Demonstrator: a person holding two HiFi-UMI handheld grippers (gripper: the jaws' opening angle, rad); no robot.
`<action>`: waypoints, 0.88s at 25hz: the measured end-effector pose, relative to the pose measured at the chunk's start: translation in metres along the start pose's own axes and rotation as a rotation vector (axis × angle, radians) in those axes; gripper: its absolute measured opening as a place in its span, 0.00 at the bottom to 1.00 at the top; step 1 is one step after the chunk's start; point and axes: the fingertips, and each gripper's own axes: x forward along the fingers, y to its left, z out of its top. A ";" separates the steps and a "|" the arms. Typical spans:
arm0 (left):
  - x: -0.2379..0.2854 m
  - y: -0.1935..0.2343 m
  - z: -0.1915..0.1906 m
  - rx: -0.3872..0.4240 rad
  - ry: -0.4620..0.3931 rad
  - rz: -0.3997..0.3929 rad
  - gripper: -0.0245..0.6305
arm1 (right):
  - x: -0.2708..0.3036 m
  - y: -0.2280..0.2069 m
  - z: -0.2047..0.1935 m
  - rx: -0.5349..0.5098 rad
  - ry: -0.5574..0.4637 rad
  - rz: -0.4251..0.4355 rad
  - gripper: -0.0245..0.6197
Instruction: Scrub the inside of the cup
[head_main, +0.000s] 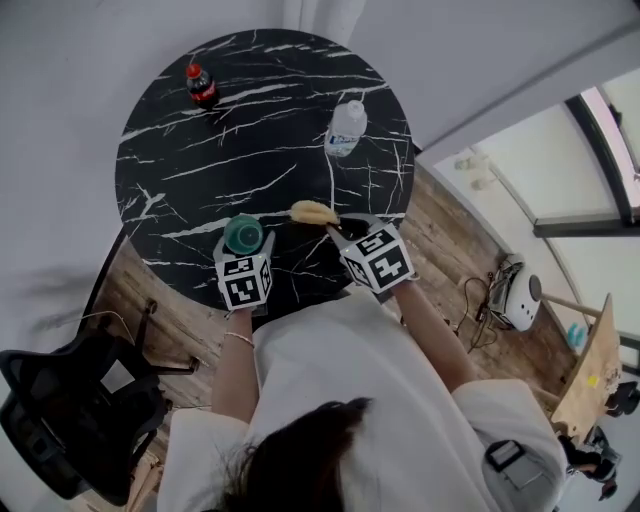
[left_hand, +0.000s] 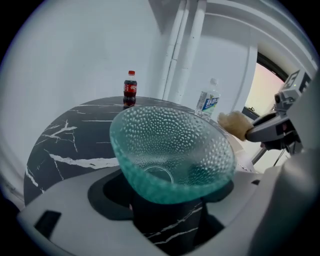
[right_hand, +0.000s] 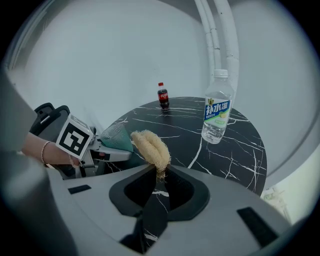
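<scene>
I am clamping my left claw (left_hand: 167, 202) on the cup (left_hand: 172, 150), low on its body, with the wide pebbled mouth filling the middle of the left gripper view and tipping toward the right of that frame. My right claw (right_hand: 160, 175) is pinching the sponge (right_hand: 150, 146) by its thin tail, jaws nearly together on it, so the fat part is sticking out past the tips, up and to the left in the right gripper view.

The relation that matters: in the head view the cup is sitting at lower centre over the near edge of the table (head_main: 180, 130), and the sponge is hanging just to its right and a little higher in the frame, near but not touching. The sponge's long axis is running left to right there, with its free end pointing at the cup. In the left gripper view it is showing beyond the upper right of the rim, outside the mouth (no part of it is inside yet, as far as I can tell).

So I am judging that scrubbing is not yet under way. The right claw is the one that needs to travel, leftward in the head view and down into the opening, while the left is tilting the mouth to meet it. The rim is the thing I am watching for a snag.
</scene>
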 end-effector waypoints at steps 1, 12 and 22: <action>0.000 -0.001 0.001 0.015 0.001 -0.006 0.60 | 0.001 0.001 0.000 -0.004 0.002 0.001 0.14; -0.018 -0.021 0.019 0.328 0.035 -0.091 0.59 | -0.003 0.024 0.049 -0.165 -0.109 0.075 0.14; -0.027 -0.035 0.019 0.631 0.247 -0.277 0.59 | -0.008 0.060 0.085 -0.741 -0.142 0.037 0.14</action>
